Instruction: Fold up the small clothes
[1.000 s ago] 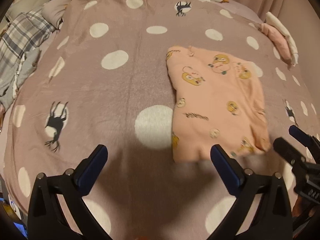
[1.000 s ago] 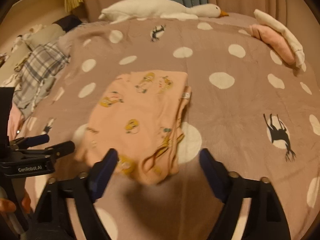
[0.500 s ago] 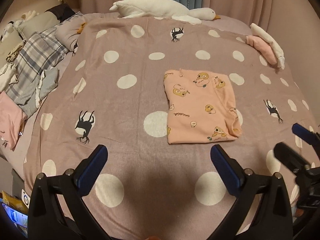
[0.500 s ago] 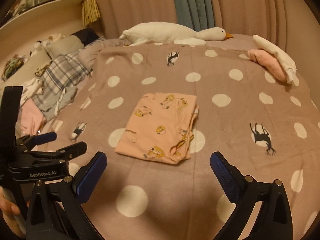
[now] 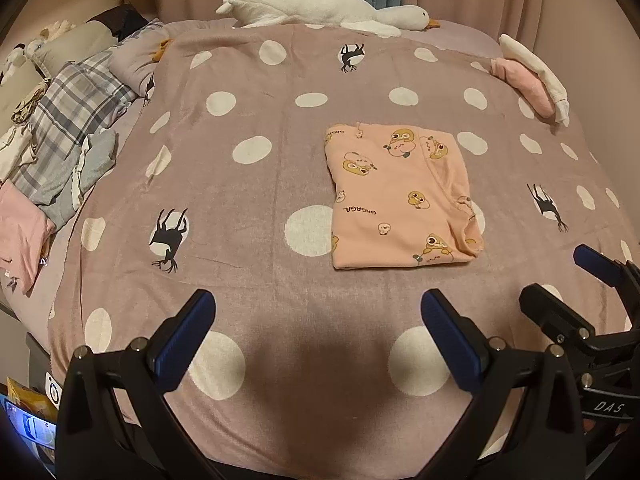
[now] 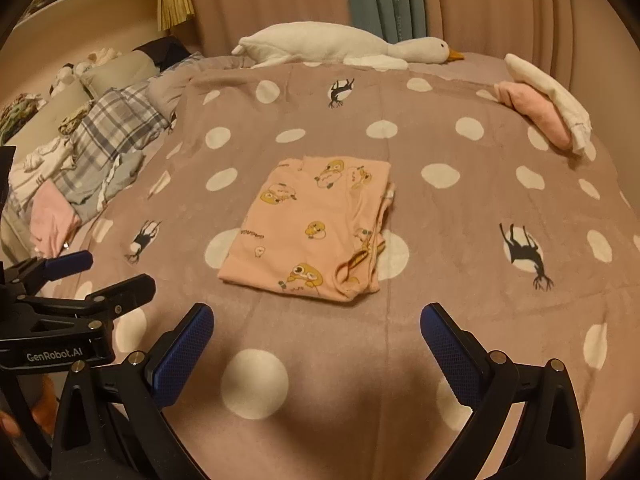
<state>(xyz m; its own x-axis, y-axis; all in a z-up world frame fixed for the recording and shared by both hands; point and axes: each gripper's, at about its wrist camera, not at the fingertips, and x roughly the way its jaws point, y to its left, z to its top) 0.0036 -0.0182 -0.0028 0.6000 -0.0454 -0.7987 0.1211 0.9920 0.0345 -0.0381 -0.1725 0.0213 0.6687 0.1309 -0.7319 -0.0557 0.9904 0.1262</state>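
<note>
Both the left gripper (image 5: 318, 330) and right gripper (image 6: 316, 344) hang released and empty above the near blanket (image 5: 248, 208), the folded peach garment (image 5: 396, 196) lying just beyond them.

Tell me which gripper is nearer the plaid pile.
Left. The left gripper hangs on the side toward the plaid pile; the right gripper is beyond it, farther off.

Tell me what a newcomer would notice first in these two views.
First, the folded peach garment with cartoon prints, lying flat in the middle of the polka-dot blanket. Next, the long white goose plush stretched along the far edge of the bed, before the curtains. Nearest the cameras, the left gripper and right gripper stand open and empty, short of the garment.
</note>
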